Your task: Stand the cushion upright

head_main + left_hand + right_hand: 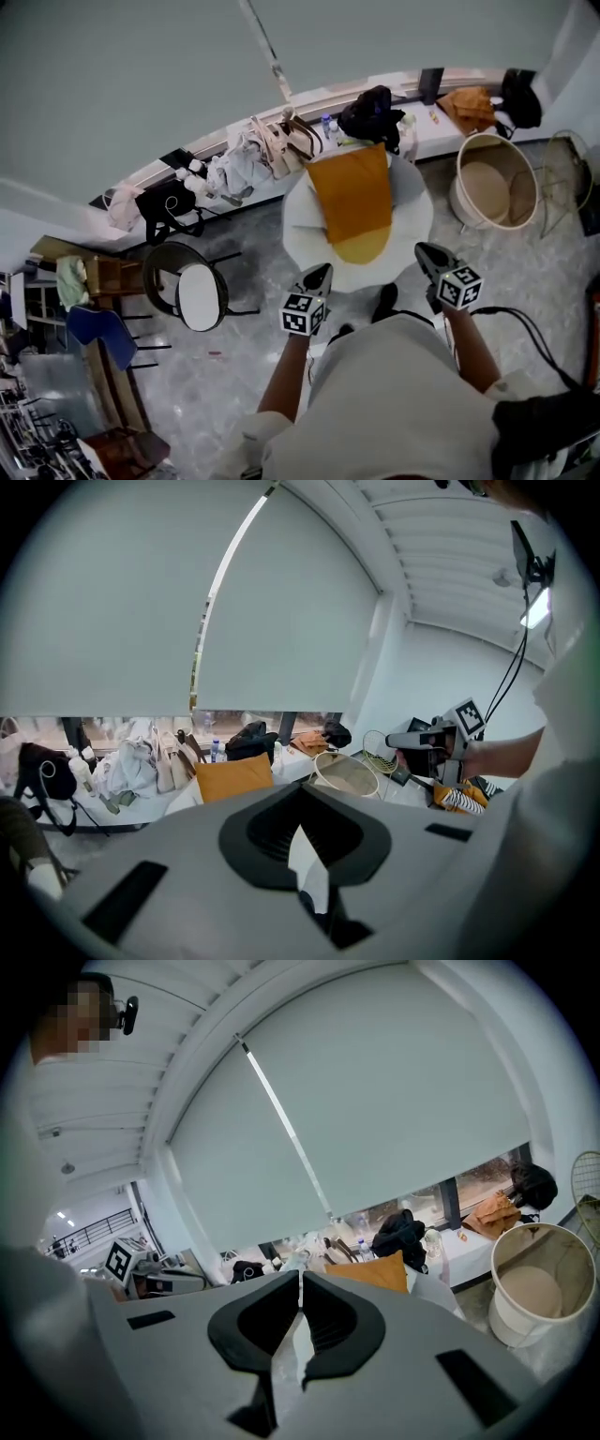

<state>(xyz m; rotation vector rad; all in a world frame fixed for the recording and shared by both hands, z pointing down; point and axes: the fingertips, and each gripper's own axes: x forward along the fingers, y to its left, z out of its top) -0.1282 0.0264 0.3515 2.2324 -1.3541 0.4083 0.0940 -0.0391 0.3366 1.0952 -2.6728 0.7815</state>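
The orange cushion [352, 199] stands on its edge on a round white seat [412, 230], with its top against a black bag [373, 112] by the window ledge. The left gripper view shows the cushion [232, 777] upright, and so does the right gripper view, where the cushion [371, 1273] rises just past the jaws. My left gripper [320, 277] hangs shut and empty near the seat's front left, clear of the cushion. My right gripper [427, 255] is shut and empty at the seat's front right. Each gripper shows in the other's view, the right gripper [412, 742] and the left gripper [141, 1277].
A large beige tub [490, 183] stands right of the seat, with a wire basket [565, 178] beyond it. Bags and clothes [267, 150] crowd the window ledge. A round black chair [192, 286] and a blue chair [98, 333] stand to the left.
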